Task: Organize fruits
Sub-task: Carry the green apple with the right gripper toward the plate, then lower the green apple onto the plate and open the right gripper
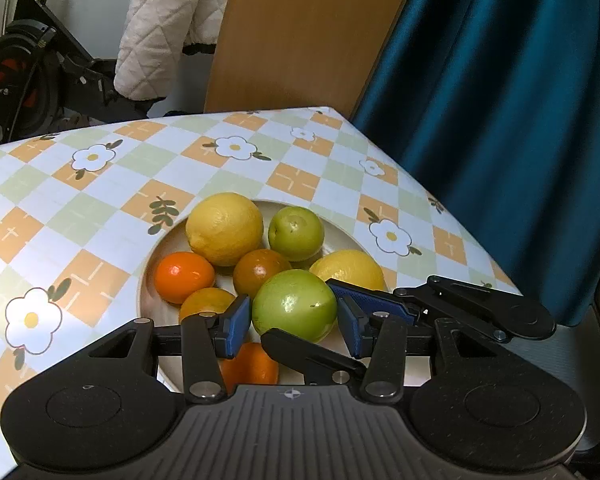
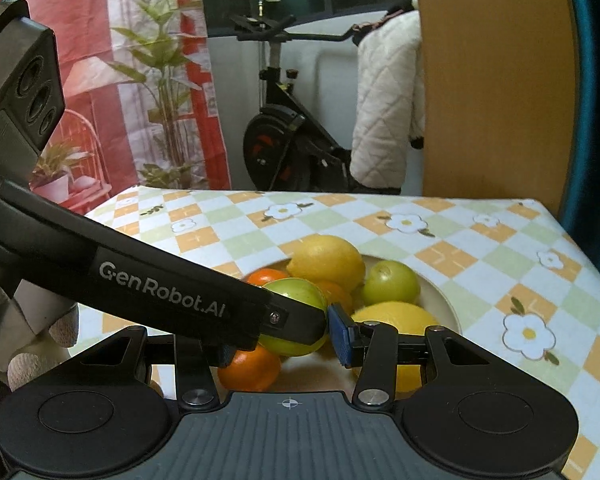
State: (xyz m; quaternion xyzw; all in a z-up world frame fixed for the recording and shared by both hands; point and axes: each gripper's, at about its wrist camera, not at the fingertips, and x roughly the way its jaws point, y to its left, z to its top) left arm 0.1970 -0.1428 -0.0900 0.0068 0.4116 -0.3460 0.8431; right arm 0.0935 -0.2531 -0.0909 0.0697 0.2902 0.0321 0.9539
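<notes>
Left gripper [image 1: 293,322] nearest lens, pads straddling green apple [image 1: 294,310], small gaps showing, so I read no clamp yet. Right gripper [image 2: 284,340] crosses same apple [image 2: 296,316]; its closure: can't tell. Apple sits atop pile in plate [image 1: 150,276], easiest first pick.

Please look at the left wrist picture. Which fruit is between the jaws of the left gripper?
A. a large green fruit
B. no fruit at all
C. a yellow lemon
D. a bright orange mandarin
A: the large green fruit sits between the blue pads of the left gripper, while the lemon and the bright orange mandarin lie farther back on the plate.
</notes>
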